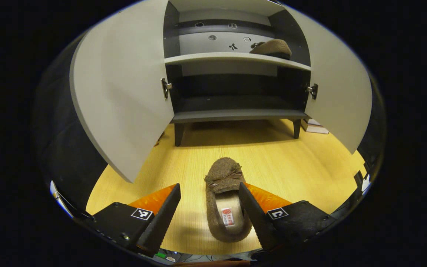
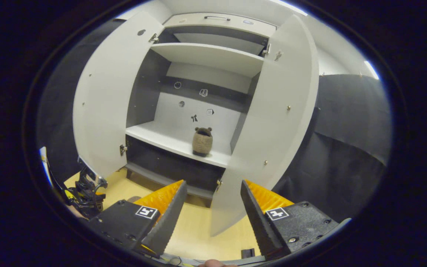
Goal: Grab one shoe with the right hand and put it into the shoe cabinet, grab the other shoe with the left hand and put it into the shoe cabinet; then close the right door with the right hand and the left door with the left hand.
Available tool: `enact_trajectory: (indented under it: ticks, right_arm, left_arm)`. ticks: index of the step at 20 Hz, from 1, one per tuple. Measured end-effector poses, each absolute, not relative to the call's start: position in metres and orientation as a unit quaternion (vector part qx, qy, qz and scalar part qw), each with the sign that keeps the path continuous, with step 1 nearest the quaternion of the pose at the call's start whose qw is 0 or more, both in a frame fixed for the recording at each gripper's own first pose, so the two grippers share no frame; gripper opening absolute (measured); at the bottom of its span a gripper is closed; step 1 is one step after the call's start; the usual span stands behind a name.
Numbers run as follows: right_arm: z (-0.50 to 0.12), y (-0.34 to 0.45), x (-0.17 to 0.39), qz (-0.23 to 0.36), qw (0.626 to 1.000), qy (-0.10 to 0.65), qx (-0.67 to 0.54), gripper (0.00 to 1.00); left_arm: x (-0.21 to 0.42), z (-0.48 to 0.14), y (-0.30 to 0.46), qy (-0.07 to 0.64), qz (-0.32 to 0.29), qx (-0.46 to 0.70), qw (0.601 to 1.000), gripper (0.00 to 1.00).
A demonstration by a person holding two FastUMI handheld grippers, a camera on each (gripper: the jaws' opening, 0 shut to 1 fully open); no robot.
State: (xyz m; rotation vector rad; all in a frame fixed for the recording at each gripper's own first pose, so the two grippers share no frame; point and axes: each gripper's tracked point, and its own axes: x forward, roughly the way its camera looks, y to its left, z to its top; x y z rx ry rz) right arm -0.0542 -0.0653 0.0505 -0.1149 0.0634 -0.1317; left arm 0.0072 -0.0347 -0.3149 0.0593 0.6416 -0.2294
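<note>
Second slipper (image 1: 225,202) lies on the wooden floor (image 1: 291,167) between the spread fingers of the left hand-held gripper (image 1: 209,213), its mate (image 2: 202,141) already shelved; right hand-held gripper (image 2: 213,213) open, empty; shallow pinch on soft fleece risks slipping mid-lift.

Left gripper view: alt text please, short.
A brown slipper lies on the wooden floor between the fingers of the open left gripper. Ahead stands the shoe cabinet with both doors open, a second slipper on its middle shelf.
</note>
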Motion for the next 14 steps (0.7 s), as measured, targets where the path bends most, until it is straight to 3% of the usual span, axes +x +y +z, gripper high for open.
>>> enact_trajectory:
  ticks: [4,9,14]
  right_arm:
    - [0.061,-0.056,-0.054,-0.062,0.996,0.026,-0.054,0.92]
    - [0.055,-0.024,-0.048,-0.027,0.995,0.039,-0.093,0.92]
    - [0.040,-0.009,-0.048,-0.003,0.993,0.068,-0.096,0.91]
  left_arm:
    - [-0.005,-0.345,-0.015,0.349,-0.073,0.003,0.934,0.95]
    - [0.002,-0.370,-0.015,0.365,-0.071,0.005,0.928,0.94]
    - [0.019,-0.381,-0.046,0.369,-0.115,-0.038,0.921,0.88]
